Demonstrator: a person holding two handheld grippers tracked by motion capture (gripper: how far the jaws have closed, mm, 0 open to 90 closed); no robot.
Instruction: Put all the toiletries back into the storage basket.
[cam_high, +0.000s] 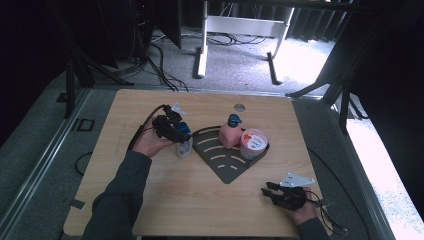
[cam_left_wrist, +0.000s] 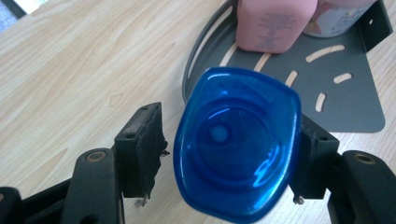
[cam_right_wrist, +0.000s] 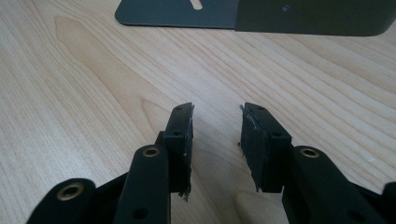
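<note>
Blue-capped clear bottle (cam_high: 184, 142) stands upright beside the dark tray (cam_high: 225, 170).

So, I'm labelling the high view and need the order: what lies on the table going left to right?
Left gripper → blue-capped clear bottle → pink pump soap bottle → round white tub with pink lid → right gripper.

Looks like a lab or recording studio: bare wooden table (cam_high: 165, 200) ringed by black curtains (cam_high: 30, 50), grey carpet (cam_high: 240, 60) strewn with loose cables (cam_high: 160, 65) beyond the far edge, metal frame legs (cam_high: 202, 45) of a stand, aluminium rails (cam_high: 45, 155) along the left edge.
</note>
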